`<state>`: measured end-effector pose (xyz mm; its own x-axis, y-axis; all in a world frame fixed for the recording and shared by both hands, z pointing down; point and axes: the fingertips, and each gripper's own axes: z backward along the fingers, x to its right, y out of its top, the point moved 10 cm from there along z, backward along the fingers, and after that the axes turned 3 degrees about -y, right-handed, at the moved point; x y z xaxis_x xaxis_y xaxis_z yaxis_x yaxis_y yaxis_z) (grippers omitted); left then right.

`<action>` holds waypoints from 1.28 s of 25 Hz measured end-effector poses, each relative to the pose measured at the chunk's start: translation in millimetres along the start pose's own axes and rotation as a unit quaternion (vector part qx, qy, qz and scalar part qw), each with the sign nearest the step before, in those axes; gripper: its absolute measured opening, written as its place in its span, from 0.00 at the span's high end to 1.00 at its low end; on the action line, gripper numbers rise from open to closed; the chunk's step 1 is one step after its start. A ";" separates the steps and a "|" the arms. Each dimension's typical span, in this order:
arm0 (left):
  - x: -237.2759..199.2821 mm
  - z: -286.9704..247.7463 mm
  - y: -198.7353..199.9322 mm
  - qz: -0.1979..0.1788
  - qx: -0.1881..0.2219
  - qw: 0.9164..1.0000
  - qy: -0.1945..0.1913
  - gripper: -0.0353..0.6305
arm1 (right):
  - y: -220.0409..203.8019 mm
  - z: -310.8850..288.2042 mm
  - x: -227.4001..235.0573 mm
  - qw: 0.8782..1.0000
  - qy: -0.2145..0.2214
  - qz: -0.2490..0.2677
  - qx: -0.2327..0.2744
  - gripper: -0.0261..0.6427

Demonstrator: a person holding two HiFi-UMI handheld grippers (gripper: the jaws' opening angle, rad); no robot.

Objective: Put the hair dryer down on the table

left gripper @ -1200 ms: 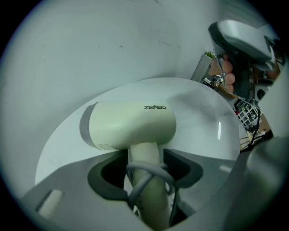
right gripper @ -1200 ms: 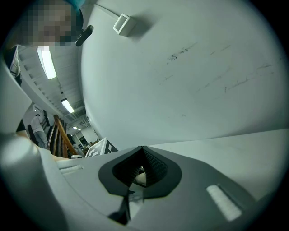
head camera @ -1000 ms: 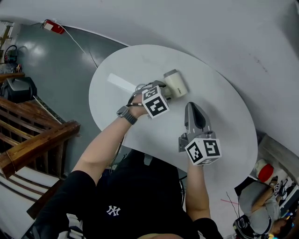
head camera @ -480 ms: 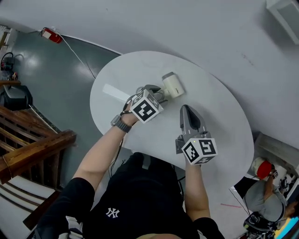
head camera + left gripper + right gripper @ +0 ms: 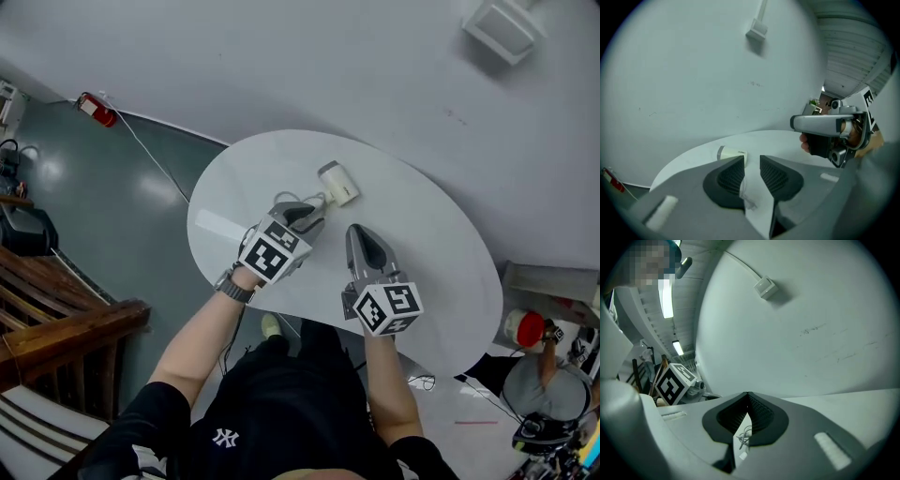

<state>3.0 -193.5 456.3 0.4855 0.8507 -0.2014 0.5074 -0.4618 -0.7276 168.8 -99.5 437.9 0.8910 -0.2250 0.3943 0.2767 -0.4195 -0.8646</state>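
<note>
Fingers (image 5: 731, 177) of the left gripper (image 5: 752, 162) stand a little apart, holding nothing, because the small cream plastic hair dryer (image 5: 338, 182) lies just ahead on the round white table (image 5: 431, 246), and the right gripper (image 5: 748, 397) is pinched closed, empty.

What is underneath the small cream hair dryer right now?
Only the round white table. The cream hair dryer lies on its side on it, just beyond the open left gripper. The dryer's own body covers the spot where it touches the table.
</note>
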 end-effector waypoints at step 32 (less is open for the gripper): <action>126.3 242.8 -26.4 0.040 0.246 0.968 0.029 0.94 | 29.9 117.0 -176.7 0.990 0.023 0.103 0.093 0.93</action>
<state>-121.9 -12.8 290.8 0.5555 0.7951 -0.2436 0.0728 -0.3383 -0.9382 61.7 30.6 305.9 0.9188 -0.3313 0.2144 0.1567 -0.1924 -0.9687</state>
